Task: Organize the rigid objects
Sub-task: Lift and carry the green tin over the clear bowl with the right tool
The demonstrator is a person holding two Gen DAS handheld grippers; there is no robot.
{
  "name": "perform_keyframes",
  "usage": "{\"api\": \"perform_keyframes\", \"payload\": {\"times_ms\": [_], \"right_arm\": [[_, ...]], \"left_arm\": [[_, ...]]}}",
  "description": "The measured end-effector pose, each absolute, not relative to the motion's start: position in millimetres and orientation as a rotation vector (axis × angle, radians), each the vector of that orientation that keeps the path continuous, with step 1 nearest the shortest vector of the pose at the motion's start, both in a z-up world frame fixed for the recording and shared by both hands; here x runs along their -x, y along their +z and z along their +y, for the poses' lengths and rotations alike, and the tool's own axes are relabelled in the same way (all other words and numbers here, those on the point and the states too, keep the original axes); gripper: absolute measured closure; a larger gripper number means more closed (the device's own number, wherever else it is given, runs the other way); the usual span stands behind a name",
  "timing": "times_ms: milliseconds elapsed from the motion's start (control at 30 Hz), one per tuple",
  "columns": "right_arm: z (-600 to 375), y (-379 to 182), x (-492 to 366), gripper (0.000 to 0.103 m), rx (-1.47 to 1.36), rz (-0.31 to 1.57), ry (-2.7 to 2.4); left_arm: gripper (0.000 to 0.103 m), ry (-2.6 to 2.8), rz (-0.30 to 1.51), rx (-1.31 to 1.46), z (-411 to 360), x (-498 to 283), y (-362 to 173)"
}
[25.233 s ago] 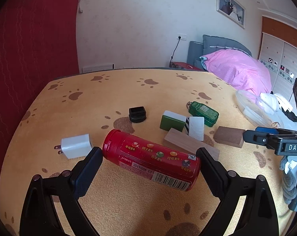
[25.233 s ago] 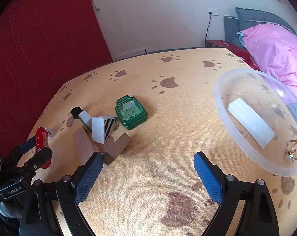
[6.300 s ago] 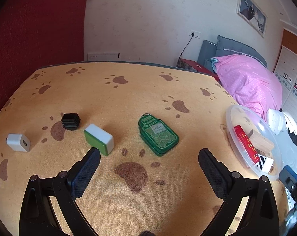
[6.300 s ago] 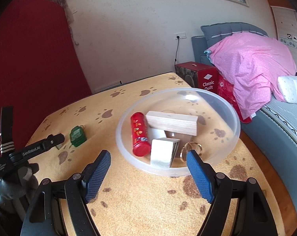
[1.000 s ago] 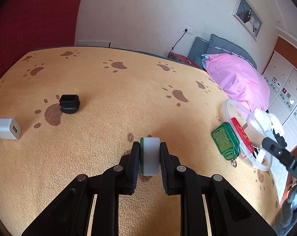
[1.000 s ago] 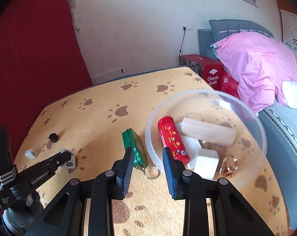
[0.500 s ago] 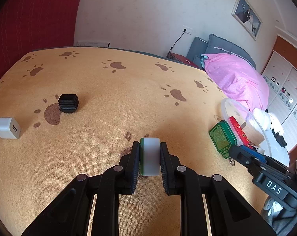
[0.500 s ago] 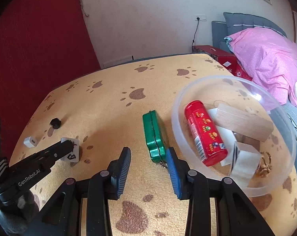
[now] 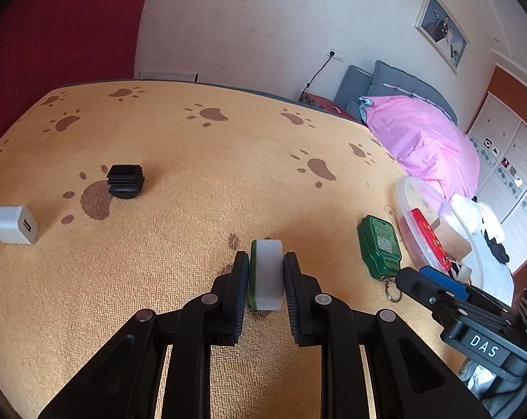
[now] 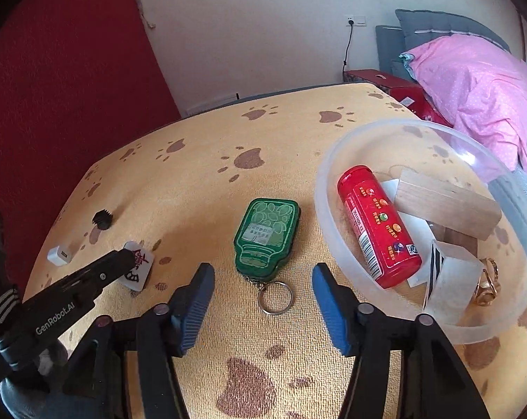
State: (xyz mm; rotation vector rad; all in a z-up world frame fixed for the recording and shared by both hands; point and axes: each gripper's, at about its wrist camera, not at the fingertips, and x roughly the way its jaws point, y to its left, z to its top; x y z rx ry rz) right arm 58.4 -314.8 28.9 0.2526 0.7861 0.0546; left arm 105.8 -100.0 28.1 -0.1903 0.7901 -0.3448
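Orange mat [image 10: 200, 181]: only right view shows mahjong tile's [image 10: 138, 266] red character.

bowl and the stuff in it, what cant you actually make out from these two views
- Left wrist view: the bowl shows edge-on; only the red tube and a wooden block are recognisable, and the right gripper covers its near rim.
- Right wrist view: the dark block lies mostly under the pale wooden block.
- The red tube's small print is too small to read.
- The gold ring blurs behind the bowl wall.
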Motion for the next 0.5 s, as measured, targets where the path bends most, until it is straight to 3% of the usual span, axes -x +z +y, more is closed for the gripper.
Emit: {"api": "perform_keyframes", "payload": {"times_ms": [200,367,500], "right_arm": [[-307.7,25.7,-81.0,0.040,-0.240,0.806,0.050],[-292.4,21.7,-95.6,0.040,-0.162,0.809,0.010],[-283.3,19.8,-101.1,0.040,-0.118,0.809,-0.015]], "left_arm": [[0.075,-0.333,0.805,0.182,-101.8,-108.1,24.3],[0.059,-0.317,0.815,0.184,-99.1,-109.7,21.1],[0.054,-0.315,0.830,0.175,-99.7,-111.1,17.8]]}}
